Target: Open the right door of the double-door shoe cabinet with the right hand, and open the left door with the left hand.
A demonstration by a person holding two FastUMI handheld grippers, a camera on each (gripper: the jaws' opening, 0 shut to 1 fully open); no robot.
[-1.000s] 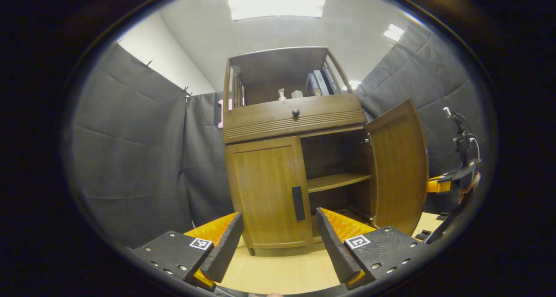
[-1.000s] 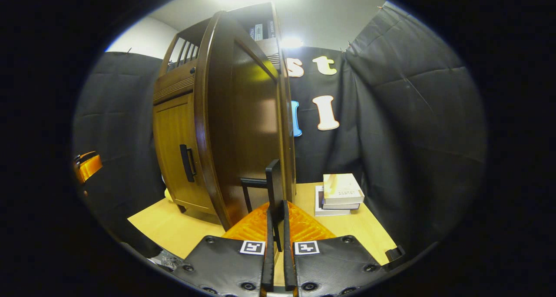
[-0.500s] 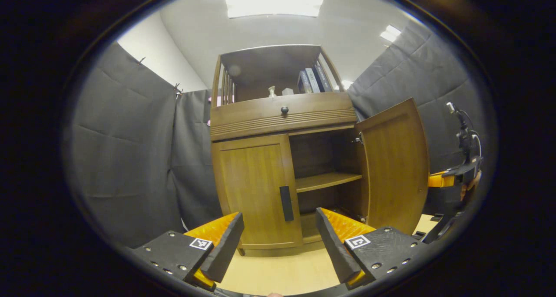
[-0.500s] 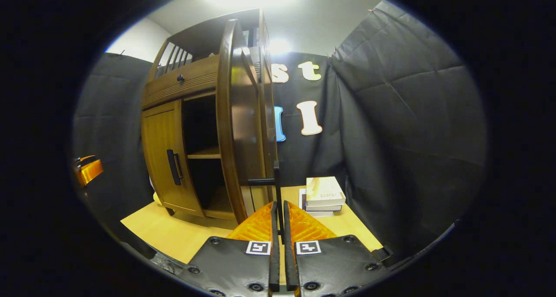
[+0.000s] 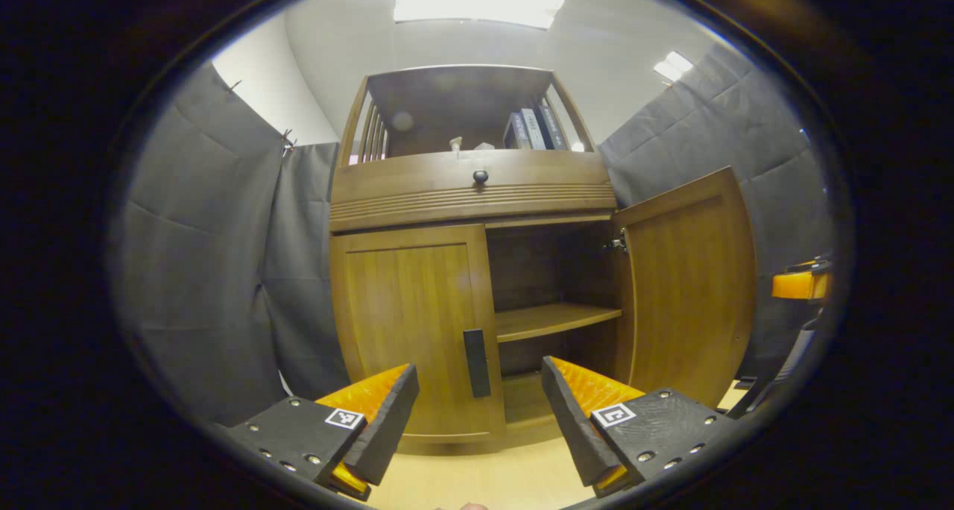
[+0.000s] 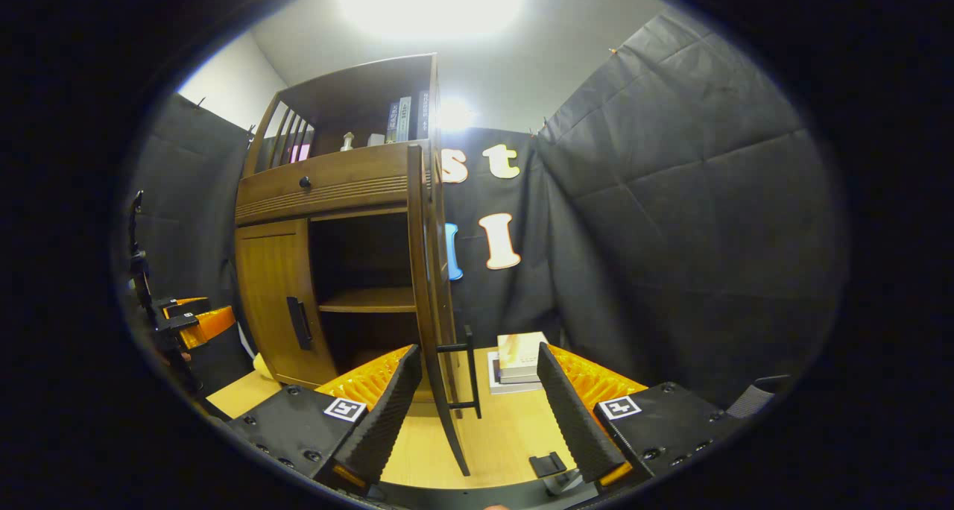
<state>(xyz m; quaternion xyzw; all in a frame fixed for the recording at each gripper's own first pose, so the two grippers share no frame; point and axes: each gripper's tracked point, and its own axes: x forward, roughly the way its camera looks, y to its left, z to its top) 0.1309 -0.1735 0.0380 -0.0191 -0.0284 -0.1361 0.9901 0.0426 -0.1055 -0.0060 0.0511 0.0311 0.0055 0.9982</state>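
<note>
We are facing the closed left door's upright handle dead ahead between our wide-open, empty left claw; right claw gapes empty.

Left tongs, right tongs: black screwed plates, square tag markers, ribbed orange fingers, dark pads.

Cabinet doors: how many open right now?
1. The right door is swung wide, baring the inner shelf. The left door sits shut, its black handle ahead of the left gripper, whose jaws are spread.
</note>
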